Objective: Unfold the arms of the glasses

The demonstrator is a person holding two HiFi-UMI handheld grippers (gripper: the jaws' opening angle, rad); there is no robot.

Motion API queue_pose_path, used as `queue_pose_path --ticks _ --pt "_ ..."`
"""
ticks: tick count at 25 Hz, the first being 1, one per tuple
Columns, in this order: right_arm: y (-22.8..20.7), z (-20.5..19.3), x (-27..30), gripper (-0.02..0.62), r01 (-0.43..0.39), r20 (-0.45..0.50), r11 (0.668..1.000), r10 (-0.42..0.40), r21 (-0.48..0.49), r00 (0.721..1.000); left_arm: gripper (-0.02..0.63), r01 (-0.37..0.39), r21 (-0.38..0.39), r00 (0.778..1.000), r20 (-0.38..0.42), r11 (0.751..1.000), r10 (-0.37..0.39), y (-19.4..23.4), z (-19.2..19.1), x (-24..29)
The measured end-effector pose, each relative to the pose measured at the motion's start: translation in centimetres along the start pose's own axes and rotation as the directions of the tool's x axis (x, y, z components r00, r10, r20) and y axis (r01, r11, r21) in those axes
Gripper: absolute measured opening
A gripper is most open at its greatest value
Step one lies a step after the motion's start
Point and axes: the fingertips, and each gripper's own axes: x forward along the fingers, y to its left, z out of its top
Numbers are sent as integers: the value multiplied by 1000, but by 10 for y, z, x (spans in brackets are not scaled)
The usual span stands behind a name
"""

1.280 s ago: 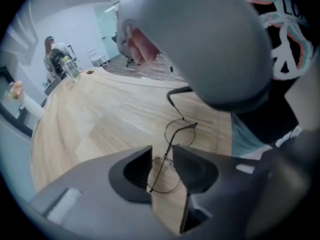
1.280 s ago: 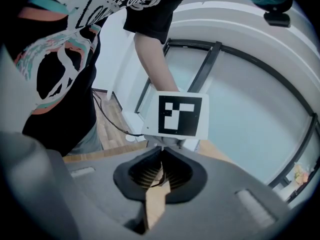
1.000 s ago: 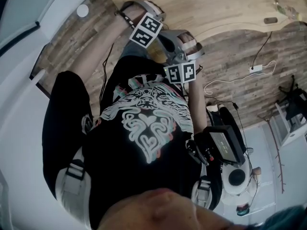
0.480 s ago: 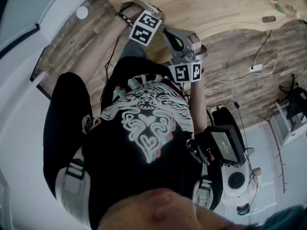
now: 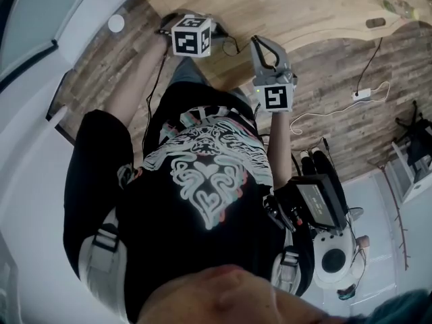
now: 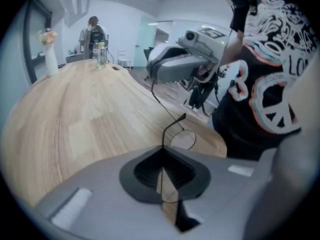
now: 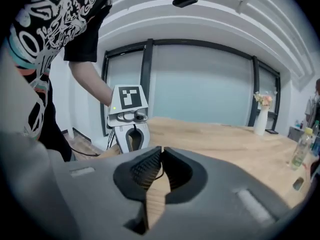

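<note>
The glasses [image 6: 182, 139] are thin black wire; one round lens rim and a hooked arm tip show just past my left gripper [image 6: 162, 151], which is shut on the frame wire above the wooden table [image 6: 75, 119]. My right gripper [image 7: 161, 155] is shut on another thin black wire of the glasses, seen between its pads. In the head view the left gripper [image 5: 214, 31] and right gripper [image 5: 261, 42] hang side by side over the table's near edge, with the glasses [image 5: 231, 48] as a faint wire between them. The two grippers face each other a short way apart.
A white vase with flowers [image 6: 48, 54] and bottles [image 6: 100, 54] stand at the far end of the table, with a person [image 6: 92, 31] beyond them. A bottle [image 7: 301, 149] stands at the right. A white cable and power strip [image 5: 361, 94] lie on the floor.
The two grippers have drawn apart: the right one has swung to the right, the left one has risen a little, and both marker cubes have rolled.
</note>
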Motion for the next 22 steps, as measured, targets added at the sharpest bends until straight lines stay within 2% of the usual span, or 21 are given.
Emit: queue_pose_path --ticks 5,9,12,16,19,22 --pt "-3 -8 0 14 7 -13 997 -6 80 1000 -9 -18 -182 988 145 983 45 13 8 -15" --pt "-7 -11 0 14 16 -5 989 -16 148 1000 -11 -31 -330 958 260 943 123 28 10 -31" --pt "-11 -11 -1 14 24 1 982 -25 189 1000 -11 -25 -445 918 345 895 197 38 8 -44" --pt "-16 -7 -4 14 25 34 976 -33 214 999 -11 13 -574 851 436 818 292 46 6 -65" --pt "-17 3 -7 14 24 44 972 -36 234 998 -11 52 -639 803 484 767 349 48 6 -80" --pt "-23 14 -12 14 30 70 971 -48 238 996 -11 86 -670 760 523 737 387 48 10 -91"
